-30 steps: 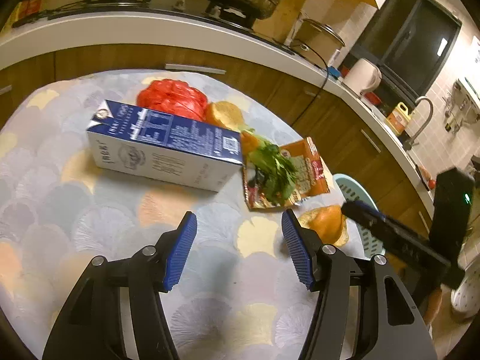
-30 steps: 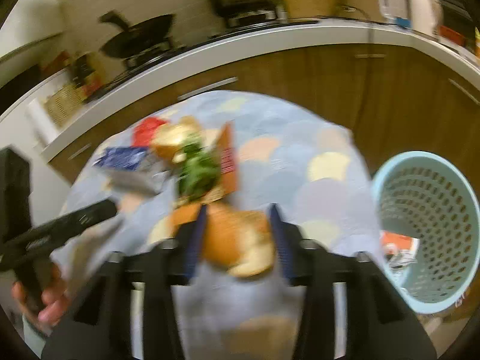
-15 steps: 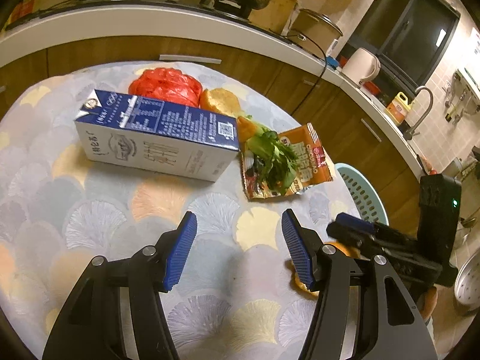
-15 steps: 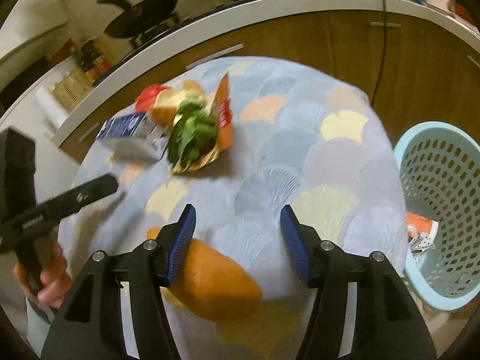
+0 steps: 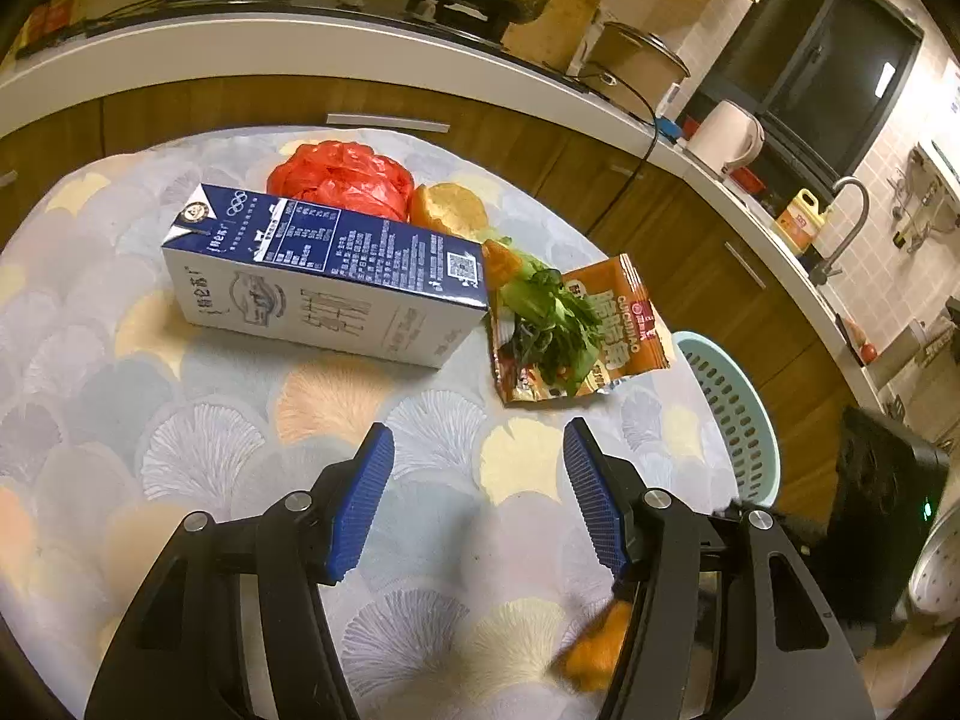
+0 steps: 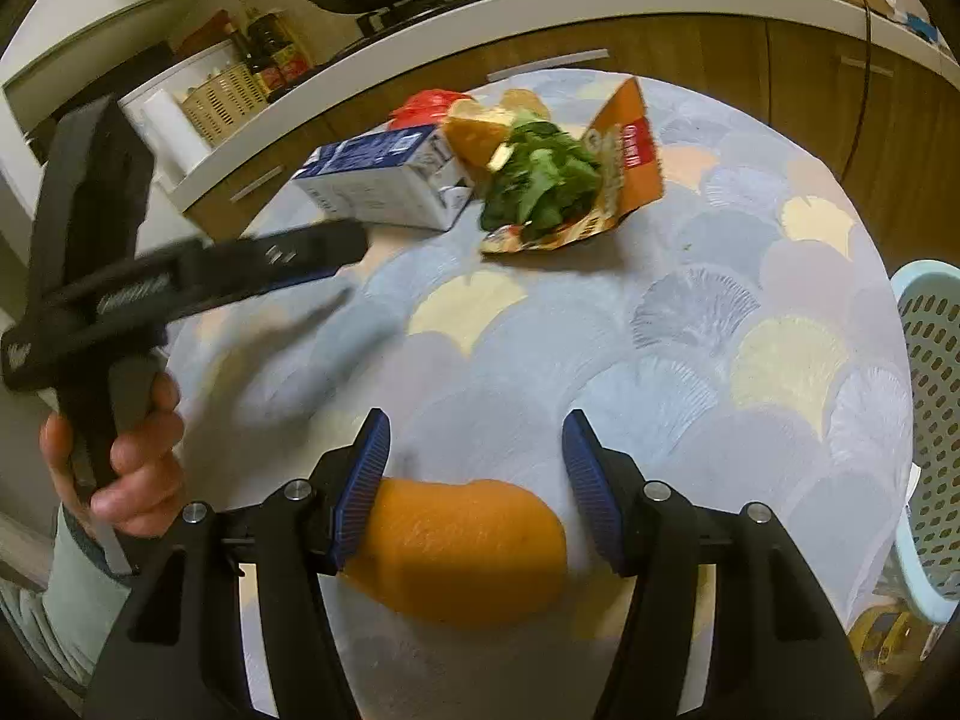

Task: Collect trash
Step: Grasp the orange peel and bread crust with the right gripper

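Observation:
On the round table lie a blue-and-white milk carton [image 5: 324, 276], a red plastic bag [image 5: 339, 177], a bun [image 5: 450, 210] and an orange snack wrapper [image 5: 606, 324] with green leaves [image 5: 552, 318] on it. An orange peel piece [image 6: 462, 546] lies on the cloth between the fingers of my right gripper [image 6: 474, 480], whose jaws are open and apart from it on the right side. My left gripper [image 5: 480, 492] is open and empty above the cloth, short of the carton. The peel shows blurred in the left wrist view [image 5: 594, 648].
A light-blue perforated trash basket [image 6: 936, 420] stands on the floor off the table's right edge, also in the left wrist view [image 5: 732, 414]. A kitchen counter [image 5: 300, 42] with stove, pots and kettle runs behind the table. The left hand-held gripper [image 6: 180, 282] hovers at left.
My right gripper opened and pulled back toward the table's near edge; the orange peel now lies on the cloth between its open fingers. My left gripper shifted slightly, still open.

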`<state>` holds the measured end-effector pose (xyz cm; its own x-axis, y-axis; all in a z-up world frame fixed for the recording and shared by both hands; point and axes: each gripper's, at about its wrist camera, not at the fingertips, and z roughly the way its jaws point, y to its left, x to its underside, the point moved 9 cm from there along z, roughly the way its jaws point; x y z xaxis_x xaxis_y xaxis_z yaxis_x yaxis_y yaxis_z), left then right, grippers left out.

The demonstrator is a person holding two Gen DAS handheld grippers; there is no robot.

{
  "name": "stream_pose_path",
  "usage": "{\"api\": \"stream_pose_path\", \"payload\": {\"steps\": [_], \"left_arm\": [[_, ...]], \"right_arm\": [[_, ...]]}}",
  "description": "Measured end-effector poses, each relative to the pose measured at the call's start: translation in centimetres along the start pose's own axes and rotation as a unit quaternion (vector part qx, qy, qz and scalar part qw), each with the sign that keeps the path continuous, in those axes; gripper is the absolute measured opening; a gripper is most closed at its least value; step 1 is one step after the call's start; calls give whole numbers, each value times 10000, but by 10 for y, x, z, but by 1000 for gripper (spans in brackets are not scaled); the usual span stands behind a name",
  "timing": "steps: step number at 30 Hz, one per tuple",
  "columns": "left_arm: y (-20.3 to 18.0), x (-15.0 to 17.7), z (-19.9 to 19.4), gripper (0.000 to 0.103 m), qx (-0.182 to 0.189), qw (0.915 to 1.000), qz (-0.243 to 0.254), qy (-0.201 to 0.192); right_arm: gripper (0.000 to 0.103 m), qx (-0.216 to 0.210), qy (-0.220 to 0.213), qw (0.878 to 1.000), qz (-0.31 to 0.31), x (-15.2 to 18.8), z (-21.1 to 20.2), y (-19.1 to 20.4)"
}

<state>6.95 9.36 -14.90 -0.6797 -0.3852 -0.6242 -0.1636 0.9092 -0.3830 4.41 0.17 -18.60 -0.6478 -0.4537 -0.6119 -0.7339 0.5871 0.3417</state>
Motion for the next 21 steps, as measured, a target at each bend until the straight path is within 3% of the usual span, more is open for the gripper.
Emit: {"api": "stream_pose_path", "payload": {"steps": [12,21], "left_arm": [[-11,7,8,57,30,9999,122,107],[-19,9,9,57,104,9997,183,131]], "right_arm": [[56,-499,170,9969,-576,40,-19,22],[57,207,-149,9978,-605,47,-64,17]]}}
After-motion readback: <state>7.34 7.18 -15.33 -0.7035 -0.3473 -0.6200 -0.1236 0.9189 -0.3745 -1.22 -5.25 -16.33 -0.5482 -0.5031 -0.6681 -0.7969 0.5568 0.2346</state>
